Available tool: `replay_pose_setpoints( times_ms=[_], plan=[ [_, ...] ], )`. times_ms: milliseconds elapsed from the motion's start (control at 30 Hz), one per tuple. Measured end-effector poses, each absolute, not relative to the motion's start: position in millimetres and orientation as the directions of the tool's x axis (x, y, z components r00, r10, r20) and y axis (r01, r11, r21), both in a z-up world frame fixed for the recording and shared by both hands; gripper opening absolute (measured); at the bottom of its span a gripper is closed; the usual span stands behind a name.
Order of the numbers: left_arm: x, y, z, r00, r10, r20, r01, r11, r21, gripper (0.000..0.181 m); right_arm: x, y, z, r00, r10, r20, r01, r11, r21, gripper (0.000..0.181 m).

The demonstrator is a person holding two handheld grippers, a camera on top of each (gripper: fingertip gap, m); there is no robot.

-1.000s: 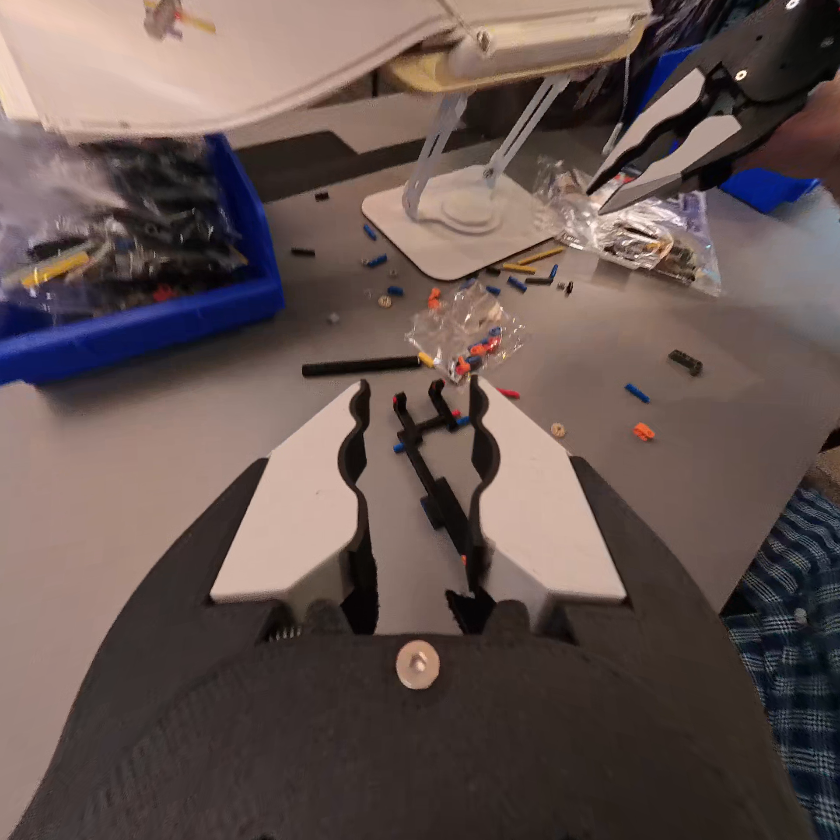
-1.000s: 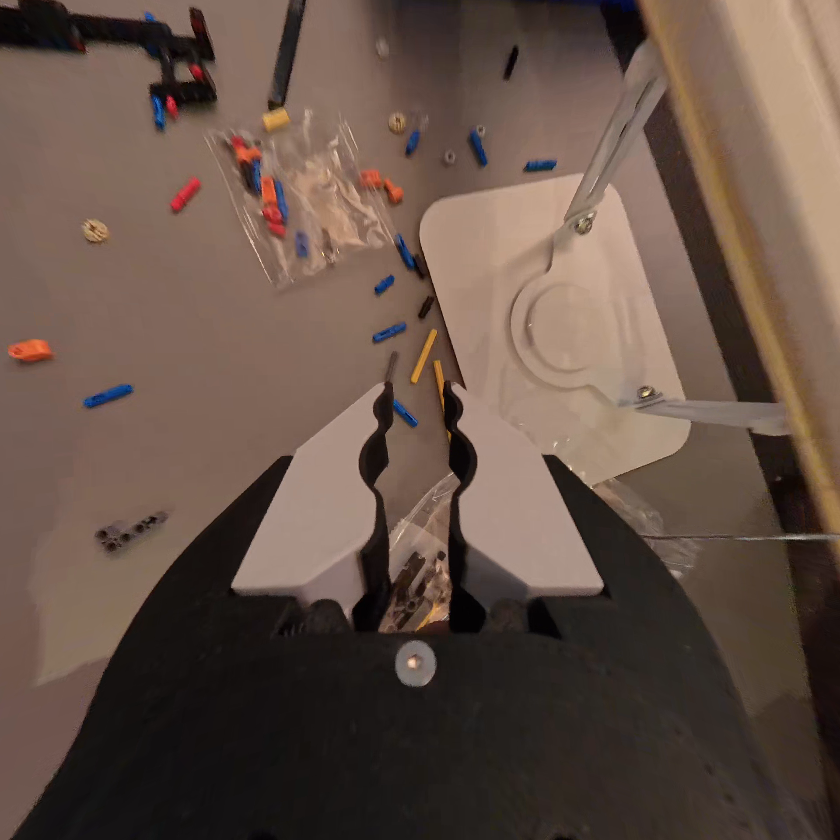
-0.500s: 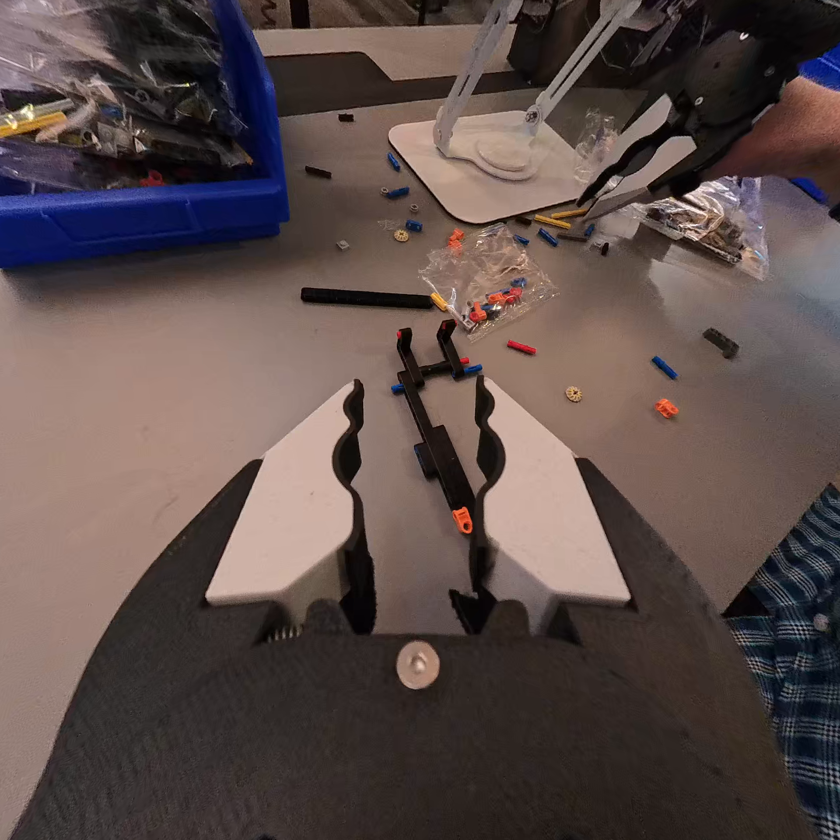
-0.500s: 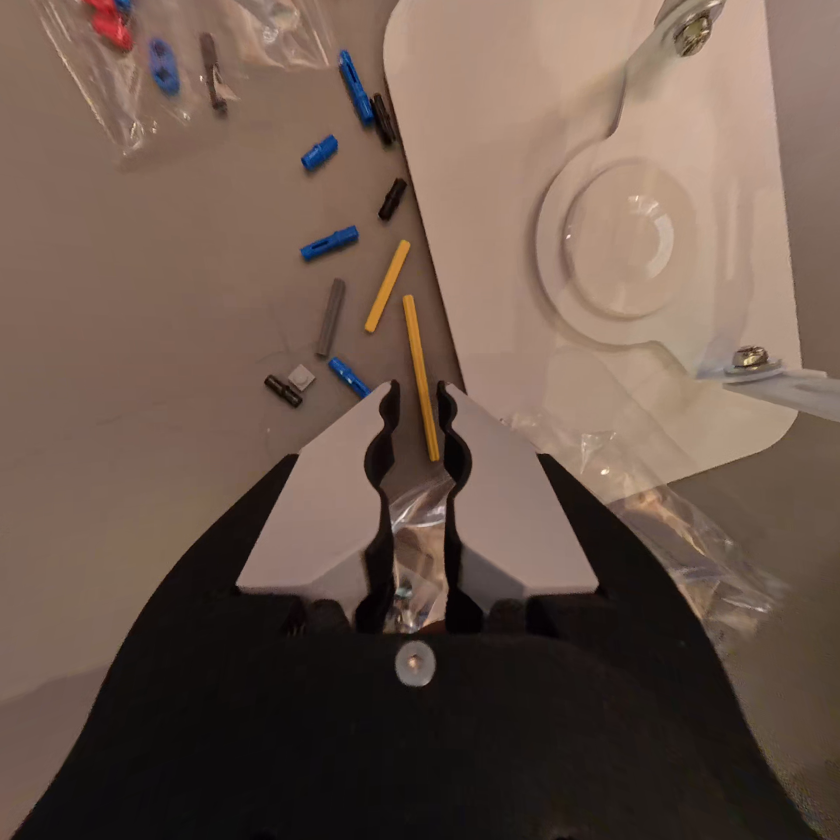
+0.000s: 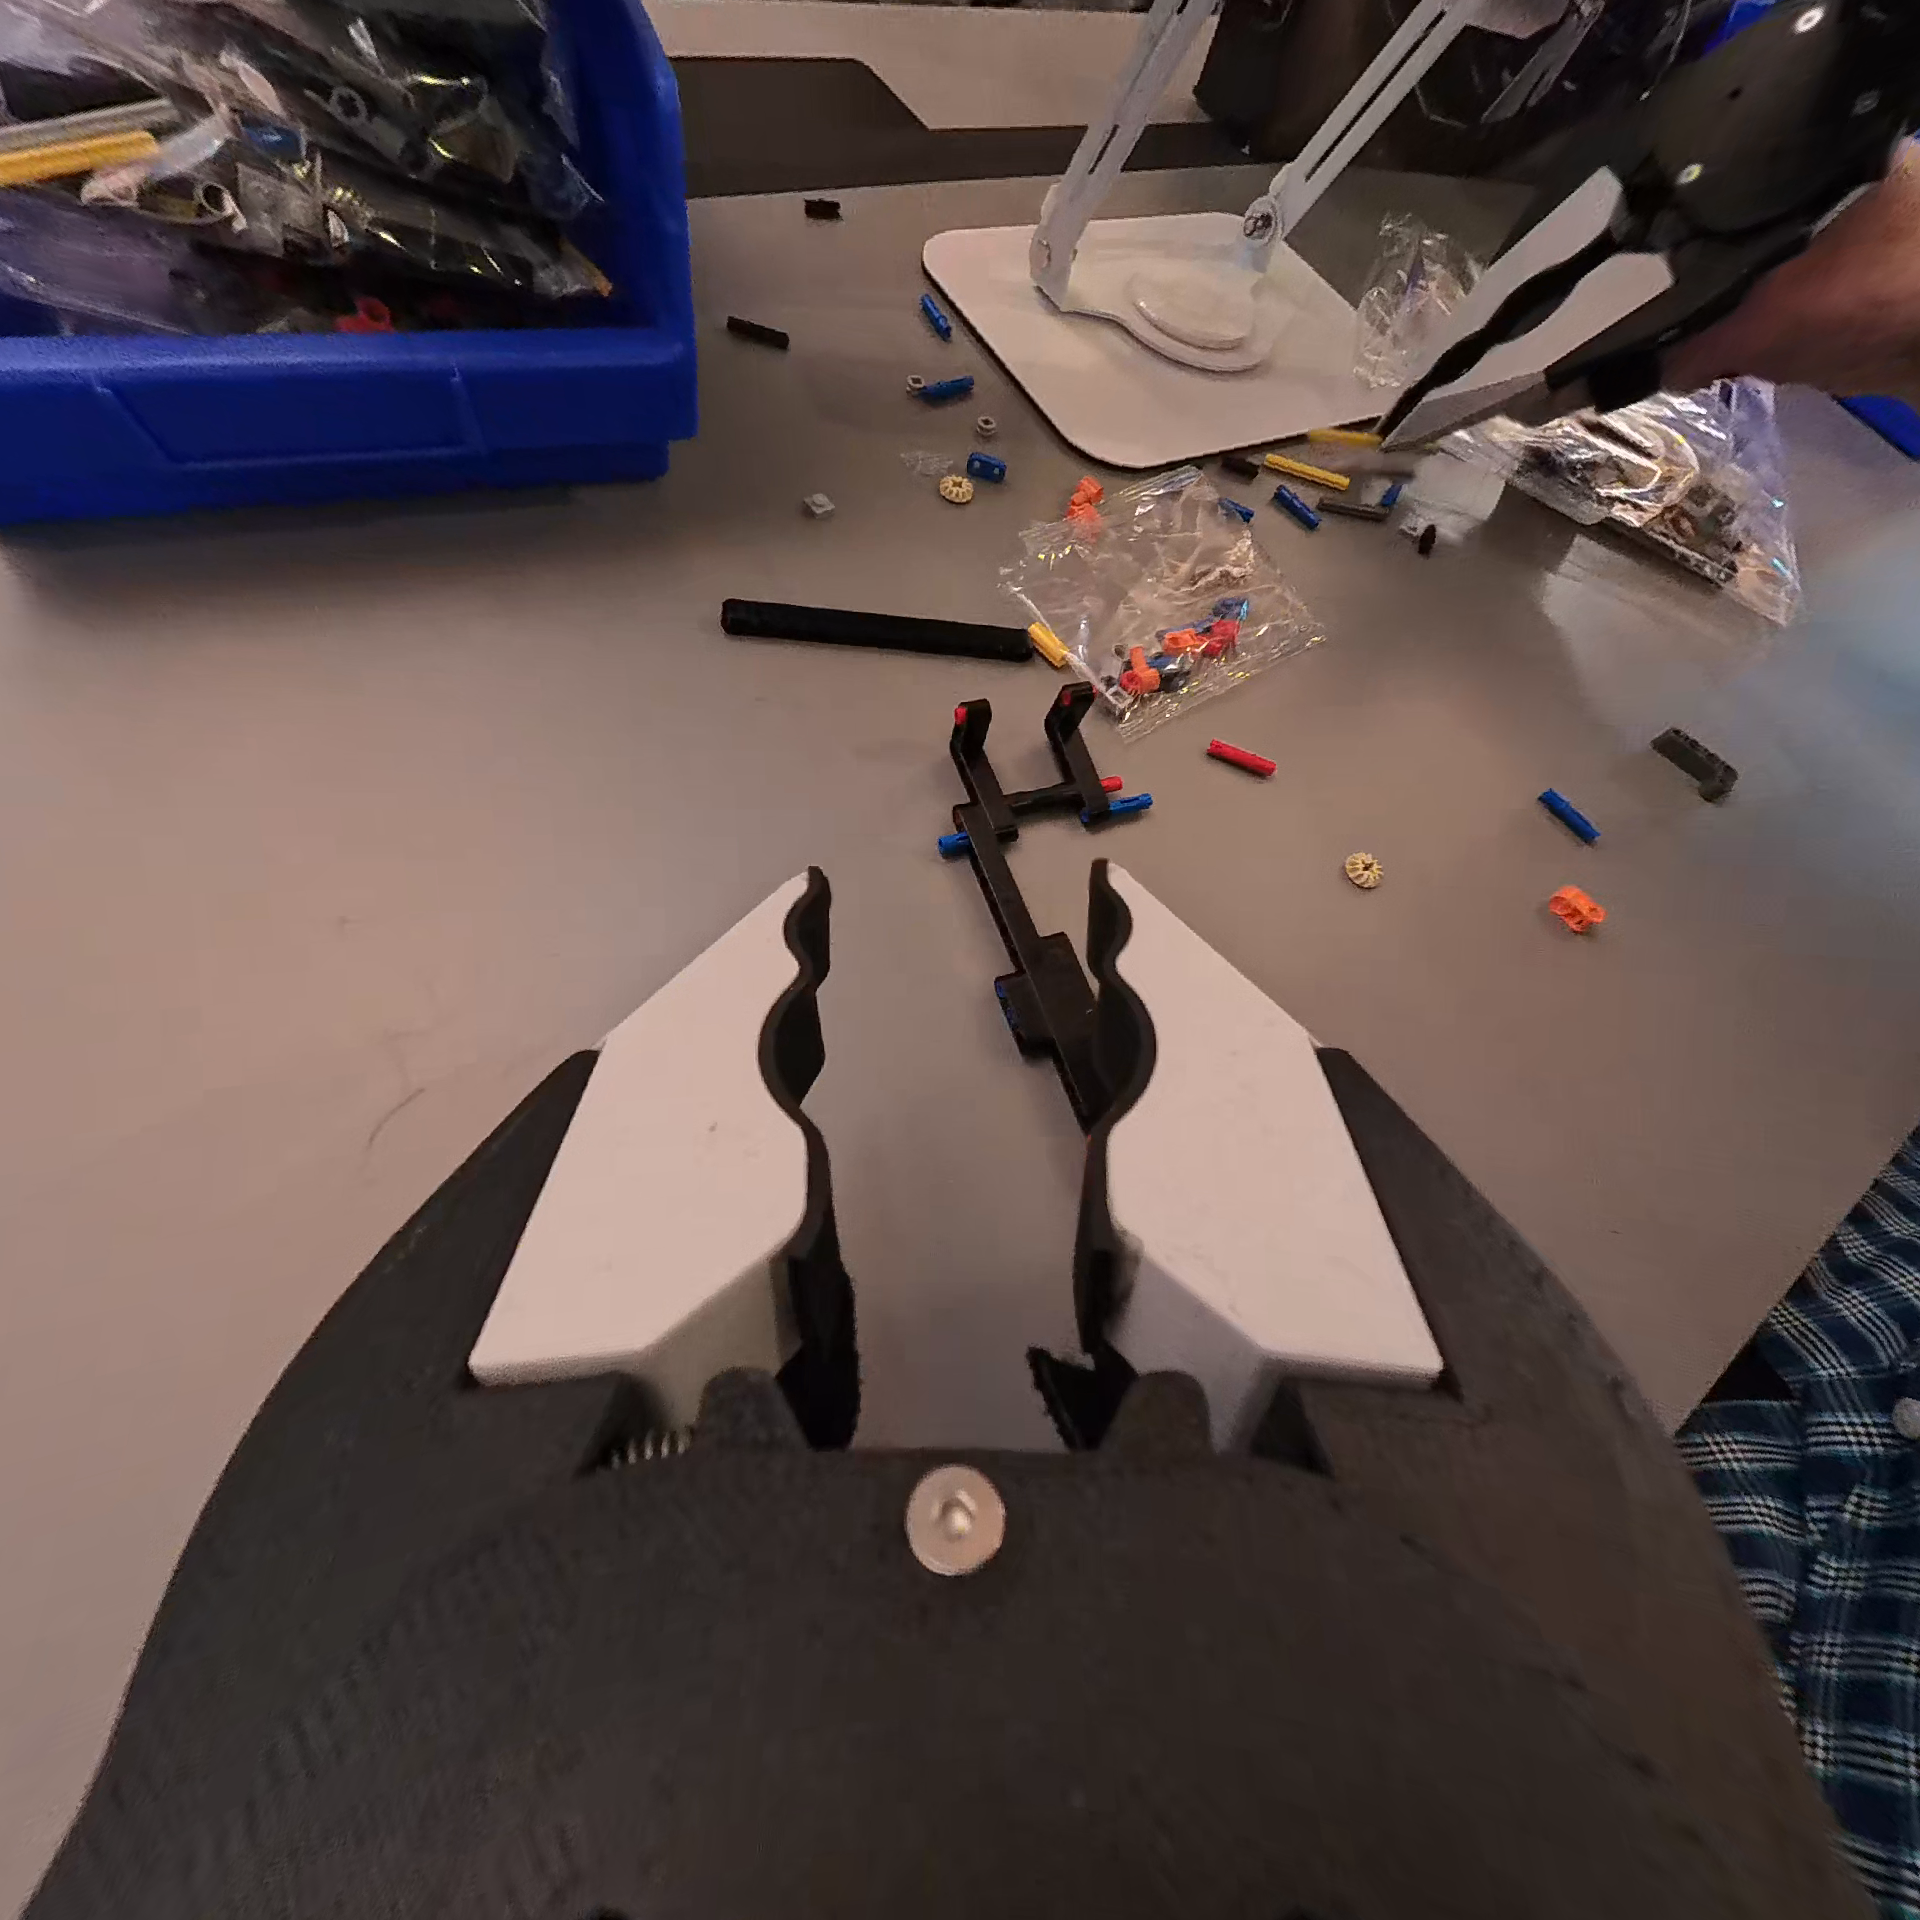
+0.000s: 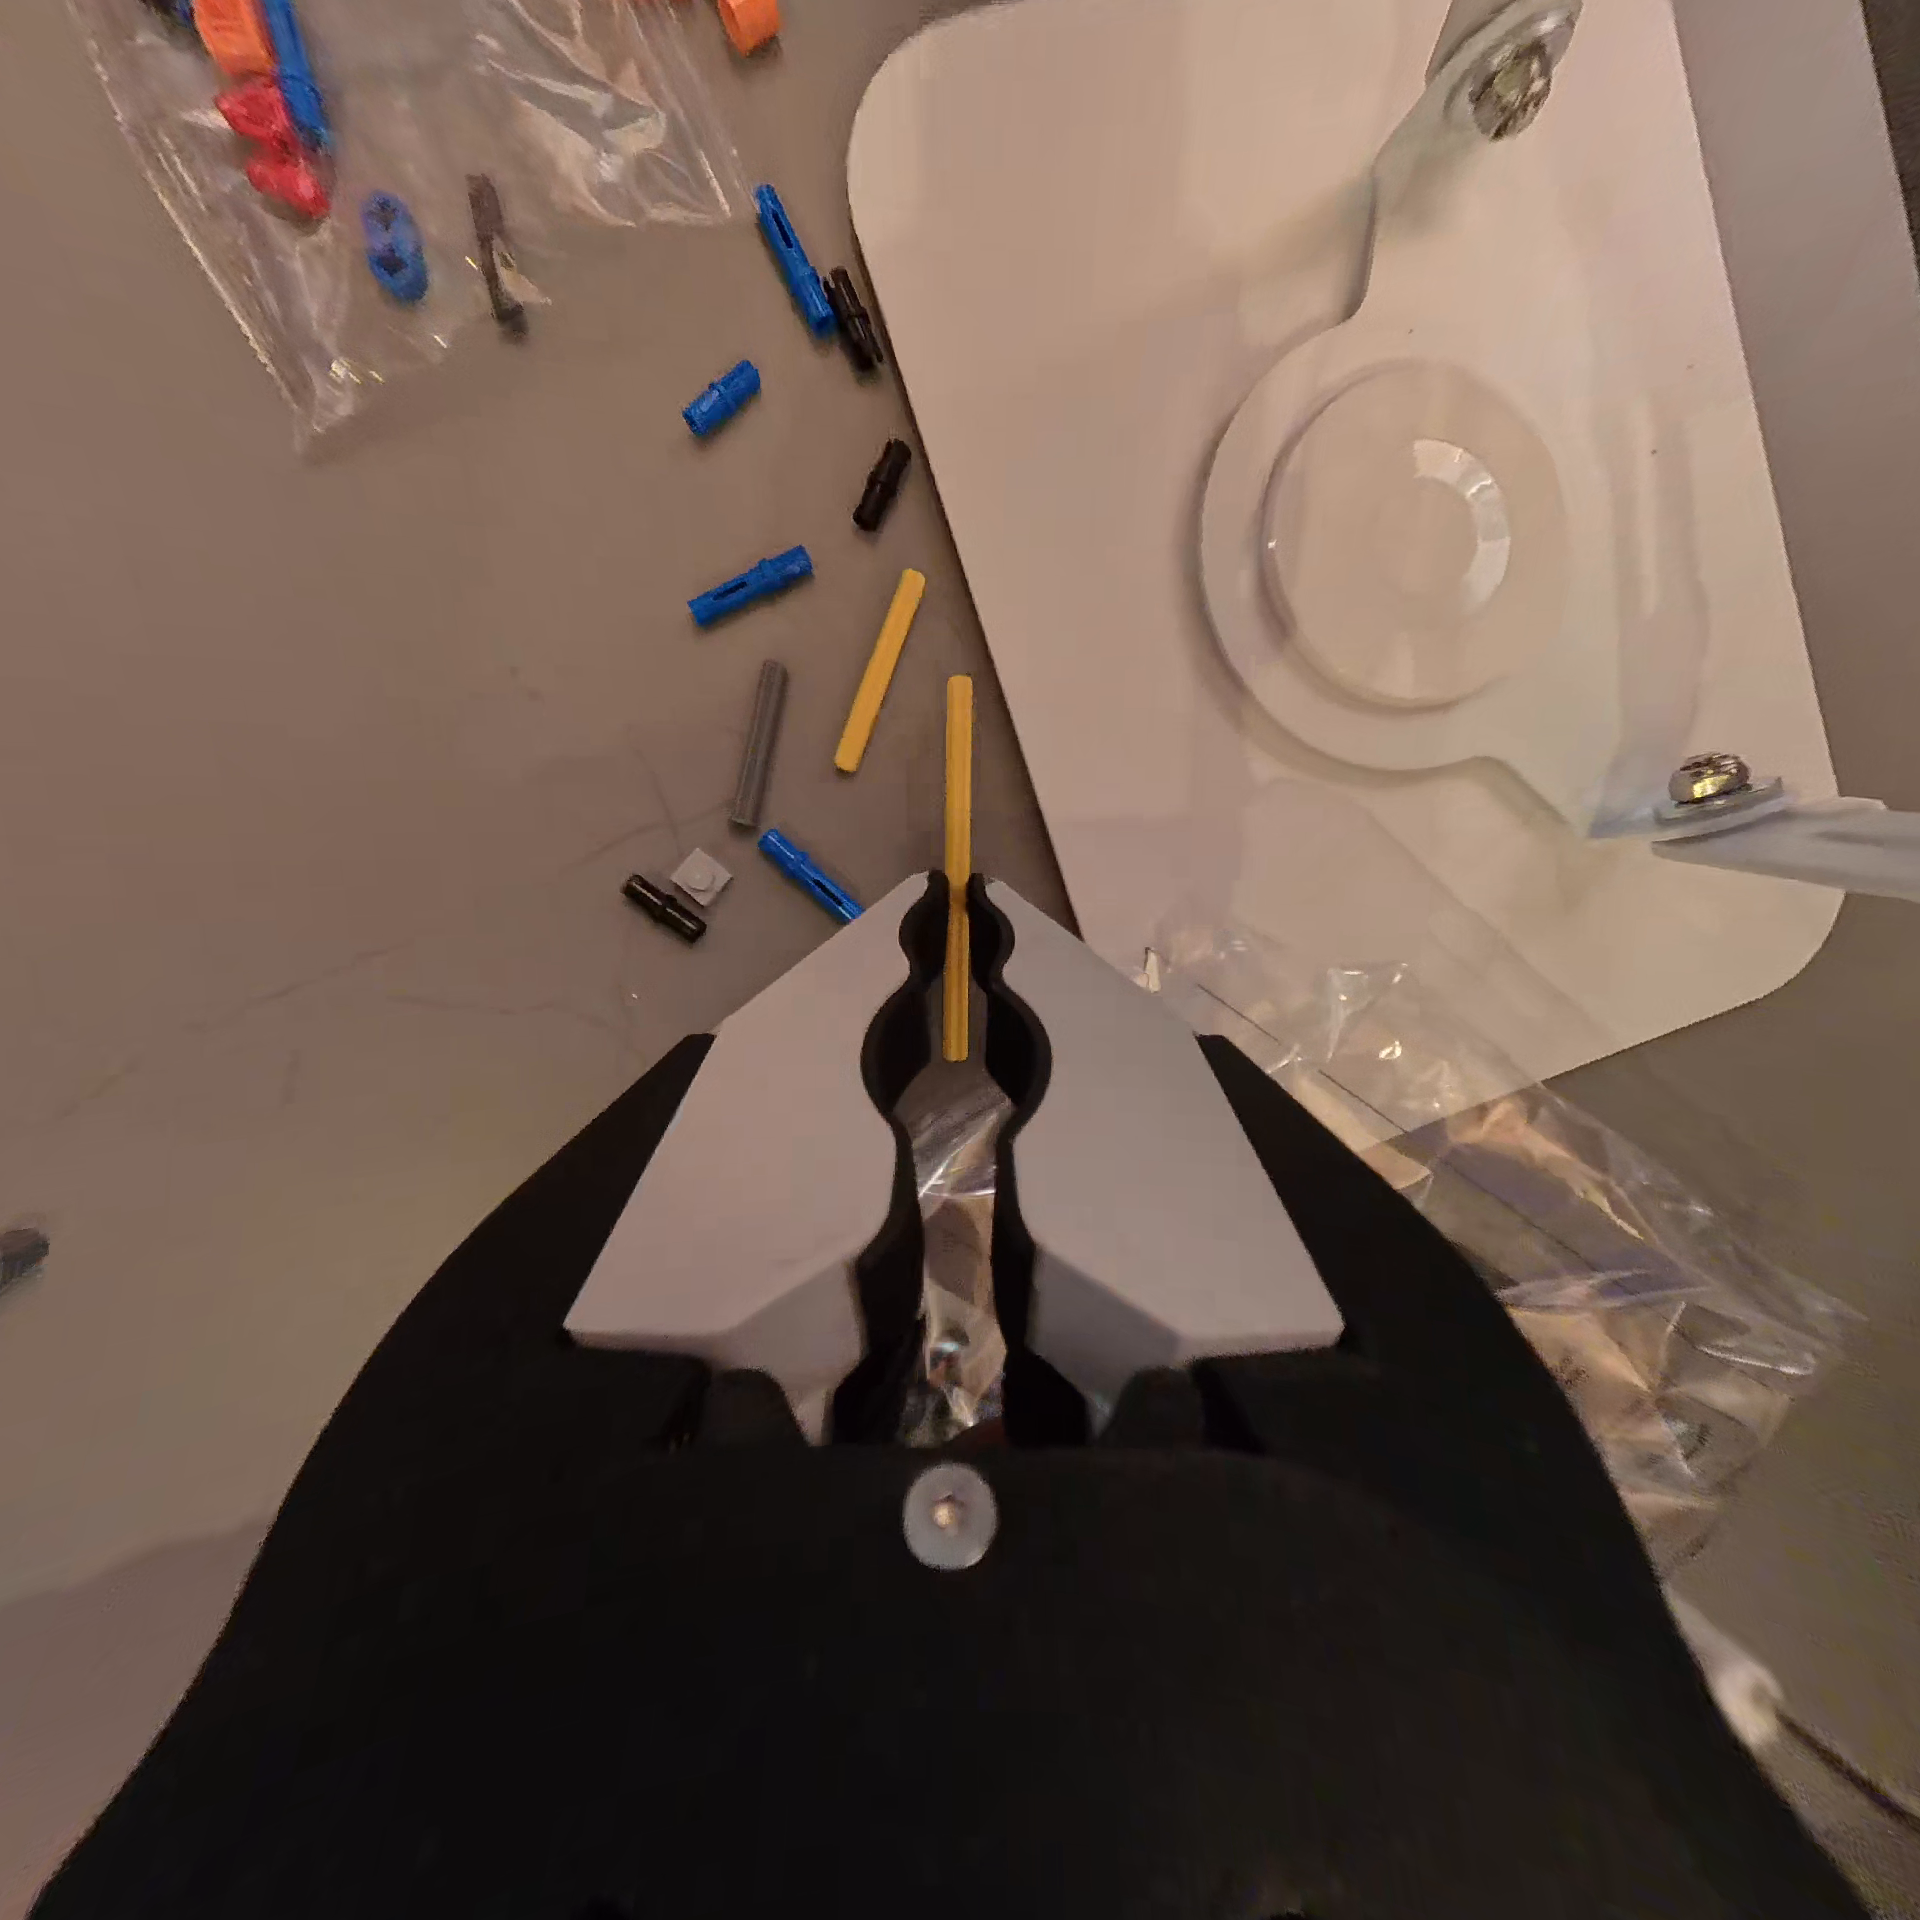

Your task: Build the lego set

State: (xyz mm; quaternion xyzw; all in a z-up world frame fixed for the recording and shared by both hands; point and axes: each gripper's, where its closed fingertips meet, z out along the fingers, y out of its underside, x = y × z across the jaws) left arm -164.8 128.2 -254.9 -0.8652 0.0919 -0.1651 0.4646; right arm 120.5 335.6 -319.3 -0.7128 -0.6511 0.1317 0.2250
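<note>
My right gripper (image 6: 958, 883) is shut on a long yellow axle (image 6: 957, 769); the tips pinch it near its middle, low by the grey table. In the left wrist view the right gripper (image 5: 1397, 431) shows at the far right with the yellow axle (image 5: 1345, 436) sticking out of its tips. My left gripper (image 5: 956, 883) is open over the table. A black lego assembly (image 5: 1013, 821) with blue and red pins lies between its fingers, close to the right finger (image 5: 1117, 956); the pads do not press on it.
A white stand base (image 6: 1351, 468) lies right of the axle. Another yellow axle (image 6: 881, 670), a grey axle (image 6: 761, 743) and blue and black pins lie loose. A clear parts bag (image 5: 1153, 592), a black rod (image 5: 873, 629) and a blue bin (image 5: 343, 405) lie farther off. The left gripper's tips are roughly 35 cm from the right gripper's.
My right gripper moved down to the long yellow axle and its pads closed on it. My left gripper stayed open; the black assembly now lies closer to its right finger.
</note>
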Motion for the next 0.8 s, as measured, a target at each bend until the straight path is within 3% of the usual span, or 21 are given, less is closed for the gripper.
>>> replay_pose_setpoints(
  times_ms=[233, 600, 800],
  plan=[
    [-167, 129, -255, 0.926, -0.311, 0.216, 0.011, -0.549, -0.836, 0.047, 106, 314, -282, 0.13, 0.99, 0.059, 0.81, -0.072, -0.582, 0.001],
    [-167, 125, -259, 0.923, -0.322, 0.21, -0.015, -0.576, -0.817, 0.045, 83, 230, -271, 0.082, 0.994, -0.073, 0.808, -0.109, -0.578, 0.001],
    [-164, 125, -264, 0.918, -0.323, 0.229, -0.006, -0.591, -0.807, 0.044, 51, 208, -243, 0.039, 0.998, -0.056, 0.757, -0.066, -0.65, 0.001]
  ],
)
